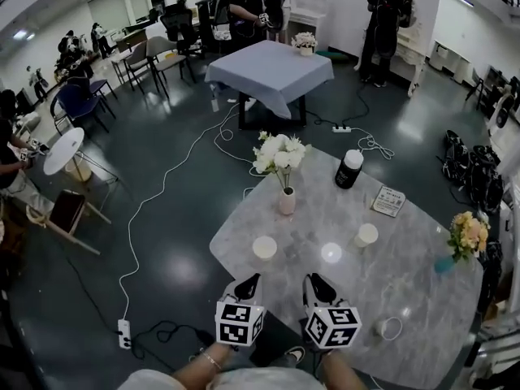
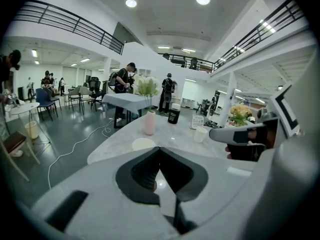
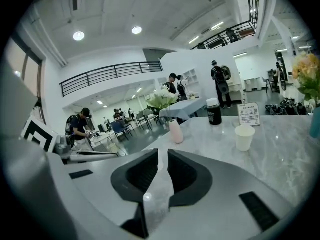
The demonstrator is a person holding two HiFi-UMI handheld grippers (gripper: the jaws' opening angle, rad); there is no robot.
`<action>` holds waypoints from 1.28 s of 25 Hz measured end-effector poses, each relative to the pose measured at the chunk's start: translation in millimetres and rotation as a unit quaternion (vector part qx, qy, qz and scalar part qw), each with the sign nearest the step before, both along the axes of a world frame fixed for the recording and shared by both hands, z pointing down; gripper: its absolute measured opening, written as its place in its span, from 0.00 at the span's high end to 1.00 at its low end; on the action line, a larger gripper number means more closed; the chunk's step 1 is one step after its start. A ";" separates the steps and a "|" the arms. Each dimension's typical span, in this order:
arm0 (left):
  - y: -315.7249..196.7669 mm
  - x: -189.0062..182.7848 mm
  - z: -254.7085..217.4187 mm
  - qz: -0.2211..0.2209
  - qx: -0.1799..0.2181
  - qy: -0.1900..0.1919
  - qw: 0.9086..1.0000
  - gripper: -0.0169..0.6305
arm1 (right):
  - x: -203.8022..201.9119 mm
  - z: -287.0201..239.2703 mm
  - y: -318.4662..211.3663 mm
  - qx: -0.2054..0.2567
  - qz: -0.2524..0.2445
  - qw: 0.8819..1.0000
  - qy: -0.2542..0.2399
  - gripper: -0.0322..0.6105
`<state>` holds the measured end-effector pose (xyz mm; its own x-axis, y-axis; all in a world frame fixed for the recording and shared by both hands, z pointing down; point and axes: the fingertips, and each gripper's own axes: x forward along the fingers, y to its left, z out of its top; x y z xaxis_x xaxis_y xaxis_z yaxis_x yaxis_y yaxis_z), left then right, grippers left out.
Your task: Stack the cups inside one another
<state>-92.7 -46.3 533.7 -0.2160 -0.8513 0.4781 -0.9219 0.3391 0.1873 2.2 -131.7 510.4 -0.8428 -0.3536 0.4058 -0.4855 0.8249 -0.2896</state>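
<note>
Two white paper cups stand upright and apart on the marble table (image 1: 422, 275): one cup (image 1: 264, 248) (image 2: 143, 144) ahead of my left gripper, the other cup (image 1: 366, 235) (image 2: 201, 134) (image 3: 244, 137) further right. A third pale cup (image 1: 388, 328) sits near the table's right front, beside my right gripper. My left gripper (image 1: 252, 280) (image 2: 159, 150) hovers at the near table edge, its tips touching, with nothing in them. My right gripper (image 1: 313, 280) (image 3: 163, 153) hangs beside it with only a thin slit between its jaws, also empty.
A pink vase of white flowers (image 1: 287, 200) (image 3: 175, 132) stands at the far left of the table. A black bottle (image 1: 349, 169) (image 3: 214, 112) and a sign card (image 1: 388, 201) stand at the back. Orange flowers (image 1: 467, 236) stand at the right edge. Cables cross the floor.
</note>
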 end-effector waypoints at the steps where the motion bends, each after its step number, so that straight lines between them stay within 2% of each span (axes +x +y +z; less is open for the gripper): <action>1: 6.0 -5.7 2.5 -0.010 -0.002 0.001 1.000 0.98 | -7.6 2.7 3.3 -0.001 -0.011 1.000 0.002 0.92; 7: 41.0 -35.1 12.2 -0.063 -0.016 0.006 0.998 0.98 | -47.5 13.6 23.8 -0.005 -0.065 0.998 0.011 0.86; 13: 61.5 -55.0 21.3 -0.095 -0.022 0.012 0.995 0.98 | -73.2 29.5 34.3 -0.009 -0.093 0.995 0.029 0.81; 24: 73.1 -71.5 45.0 -0.111 -0.029 0.038 0.993 0.98 | -95.4 58.7 35.5 -0.013 -0.102 0.993 0.064 0.68; 32: 68.1 -75.6 66.2 -0.106 -0.035 0.058 0.992 0.98 | -106.7 80.9 33.0 -0.014 -0.102 0.991 0.088 0.63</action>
